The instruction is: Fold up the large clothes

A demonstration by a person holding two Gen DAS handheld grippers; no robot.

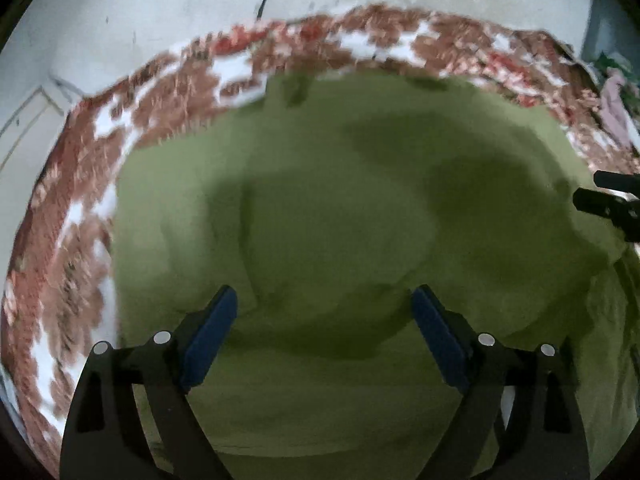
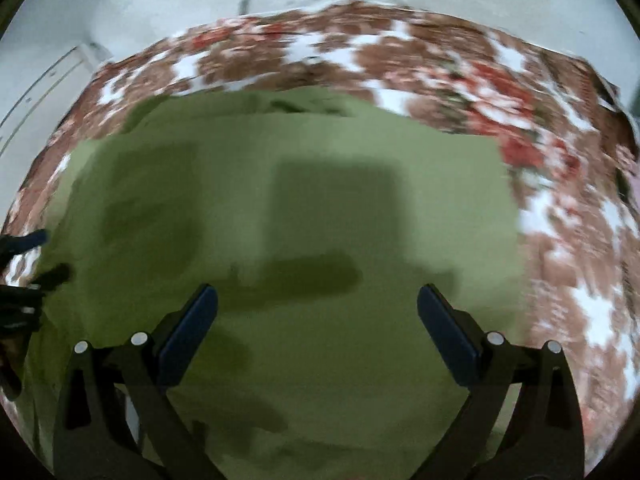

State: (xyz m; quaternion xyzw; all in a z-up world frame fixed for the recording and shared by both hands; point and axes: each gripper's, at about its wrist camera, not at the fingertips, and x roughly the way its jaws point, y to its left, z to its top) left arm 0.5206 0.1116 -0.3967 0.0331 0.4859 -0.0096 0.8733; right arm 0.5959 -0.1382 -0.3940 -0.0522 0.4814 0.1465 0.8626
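Green garment (image 1: 320,200) lies spread on the floral bedsheet (image 1: 80,184), looks folded once already, edges roughly squared in the right wrist view. My left gripper (image 1: 324,320) and right gripper (image 2: 318,320) both hover over it, fingers spread wide, nothing held. I judge more folds are left; none in progress.

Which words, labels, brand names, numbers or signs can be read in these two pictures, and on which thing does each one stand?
None can be read.
Green garment: plain cloth, no print or tag in view.
Flowered sheet: only a red, brown and white pattern, blurred; no letters.
Wall: marks and a dark cable, no writing.
Left gripper and right gripper: black fingers with blue pads, no label visible.
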